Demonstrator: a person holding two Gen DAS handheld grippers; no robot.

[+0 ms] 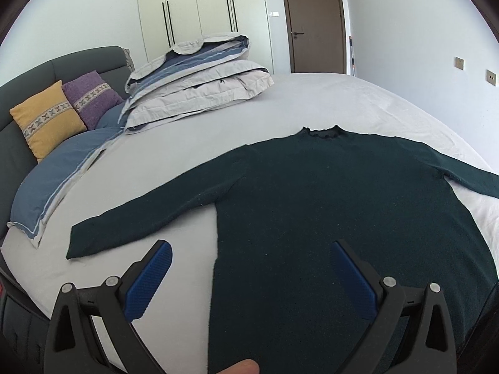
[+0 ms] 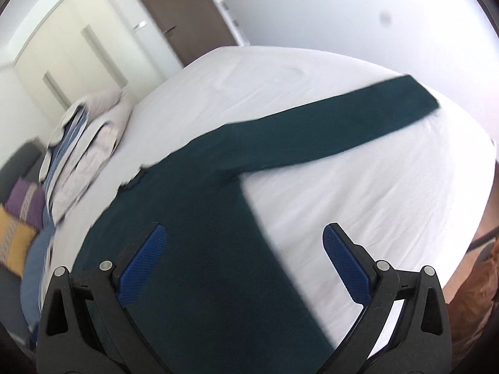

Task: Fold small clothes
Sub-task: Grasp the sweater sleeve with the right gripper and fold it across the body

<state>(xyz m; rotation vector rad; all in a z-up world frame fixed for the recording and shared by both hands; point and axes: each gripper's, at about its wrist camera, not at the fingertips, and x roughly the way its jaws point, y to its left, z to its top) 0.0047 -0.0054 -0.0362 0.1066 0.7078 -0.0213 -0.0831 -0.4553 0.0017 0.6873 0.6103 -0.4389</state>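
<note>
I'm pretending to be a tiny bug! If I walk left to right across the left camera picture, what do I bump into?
Yellow cushion → purple cushion → folded duvet → dark green sweater → brown door, far behind.

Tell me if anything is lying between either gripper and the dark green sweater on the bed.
Nothing visible does. The sweater lies flat, with both sleeves spread, directly beneath the left gripper and right gripper, whose jaws are open. The folded duvet sits well aside.

Sweater flat on bed, sleeves spread sideways; folded duvet behind-left, cushions further left.
</note>
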